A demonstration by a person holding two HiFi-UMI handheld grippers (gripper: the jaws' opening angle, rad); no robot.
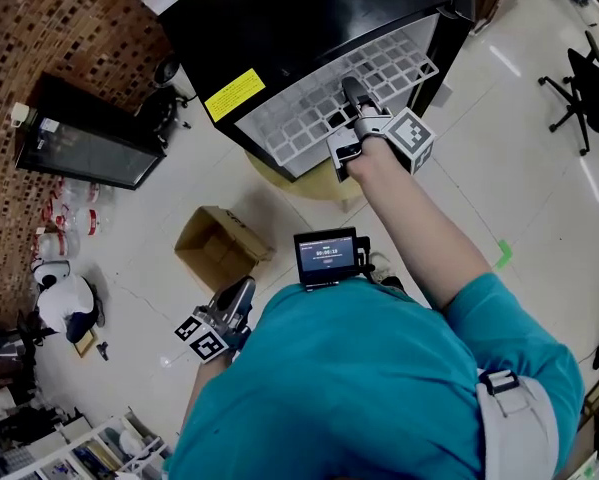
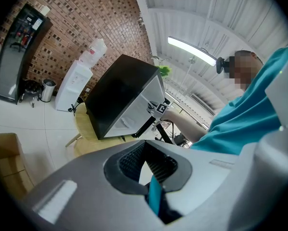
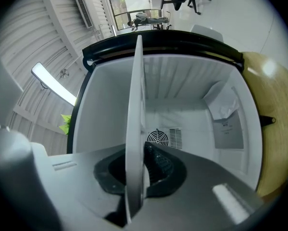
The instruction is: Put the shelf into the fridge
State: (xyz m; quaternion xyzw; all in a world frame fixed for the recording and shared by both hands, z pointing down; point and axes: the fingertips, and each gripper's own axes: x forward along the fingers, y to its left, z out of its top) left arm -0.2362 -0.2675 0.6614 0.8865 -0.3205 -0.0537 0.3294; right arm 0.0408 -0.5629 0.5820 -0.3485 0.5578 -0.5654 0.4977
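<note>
One white wire shelf (image 1: 324,96) lies at the mouth of the single black mini fridge (image 1: 269,28), with its far edge just inside the opening and its near edge sticking out towards the person. The right gripper (image 1: 350,96) is clamped on the shelf's near edge. In the right gripper view the shelf (image 3: 135,100) runs edge-on between the two jaws, pinched by their pads, and points into the fridge's white interior (image 3: 196,95). One round fan grille (image 3: 157,138) shows on the back wall.

The left gripper (image 1: 243,293) hangs low by the person's side, well apart from the fridge. Its own view shows its jaws together at the tips with nothing held between them, and only a strip of the teal shirt (image 2: 252,119) shows behind.

The fridge stands on one round yellow table (image 1: 314,180) and carries one yellow label (image 1: 234,94) on its top. On the floor are one open cardboard box (image 1: 217,246), near the left gripper, and one black office chair (image 1: 585,83), off to the right. One glass-door cooler (image 1: 84,133) stands against the brick wall, and the left gripper view also shows one white water dispenser (image 2: 75,83).
</note>
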